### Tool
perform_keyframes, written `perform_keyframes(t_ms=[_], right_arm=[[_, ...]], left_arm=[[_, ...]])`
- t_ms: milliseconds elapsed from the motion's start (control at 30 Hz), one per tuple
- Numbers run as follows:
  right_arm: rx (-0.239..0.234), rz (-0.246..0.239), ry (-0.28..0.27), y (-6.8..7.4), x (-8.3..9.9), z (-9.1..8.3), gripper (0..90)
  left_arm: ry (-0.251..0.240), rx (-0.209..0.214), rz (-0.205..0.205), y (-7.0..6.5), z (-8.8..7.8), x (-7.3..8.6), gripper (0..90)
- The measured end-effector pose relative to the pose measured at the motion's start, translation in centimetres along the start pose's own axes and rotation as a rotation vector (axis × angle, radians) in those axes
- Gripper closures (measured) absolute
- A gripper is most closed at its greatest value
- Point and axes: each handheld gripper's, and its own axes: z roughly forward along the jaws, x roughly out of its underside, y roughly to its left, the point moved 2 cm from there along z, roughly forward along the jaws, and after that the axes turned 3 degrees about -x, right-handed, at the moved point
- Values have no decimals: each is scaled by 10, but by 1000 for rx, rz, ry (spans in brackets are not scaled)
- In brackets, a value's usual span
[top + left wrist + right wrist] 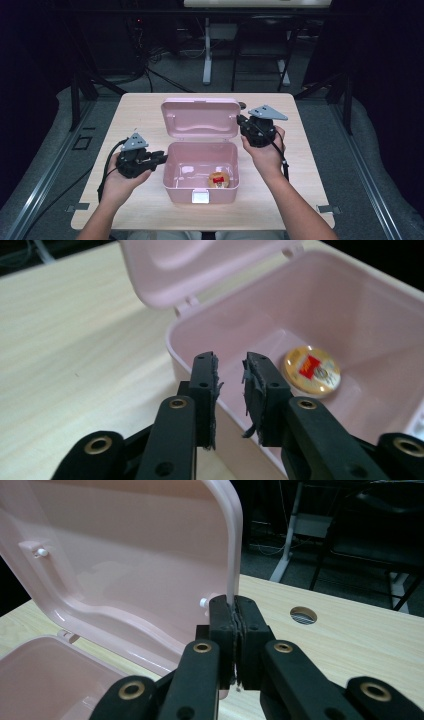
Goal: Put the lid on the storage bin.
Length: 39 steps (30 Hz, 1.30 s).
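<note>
— Forearms frame a pink box [200,192] mid-table, its lid [201,118] raised.

— Progress?

— A round wrapped sweet [218,180] already lies inside, near-right corner. Closing remains, it seems. Right gripper [243,121] pinches the lid's right edge; left gripper [159,158], jaws slightly parted and empty, hovers at the left wall.

I can read no words or numbers here; the red mark on the round gold disc [311,371] is too blurred
</note>
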Motion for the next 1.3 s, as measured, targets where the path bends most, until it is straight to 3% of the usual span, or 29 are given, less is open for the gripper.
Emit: perform_keyframes(t_ms=[267, 367, 833, 1067, 1300], right_arm=[[3, 1, 0, 0, 0, 0, 877], [4, -3, 0, 1, 1, -1, 876], [3, -3, -7, 2, 2, -2, 875], [0, -3, -8, 1, 2, -3, 874], [-5, -8, -5, 2, 3, -4, 873]], left_arm=[[-49, -40, -48, 17, -3, -24, 707], [-58, -71, -42, 20, -4, -34, 697], [-115, -139, -19, 25, -6, -79, 668], [-121, -175, -10, 27, -2, -91, 703], [-140, -168, -29, 27, 0, -96, 784]])
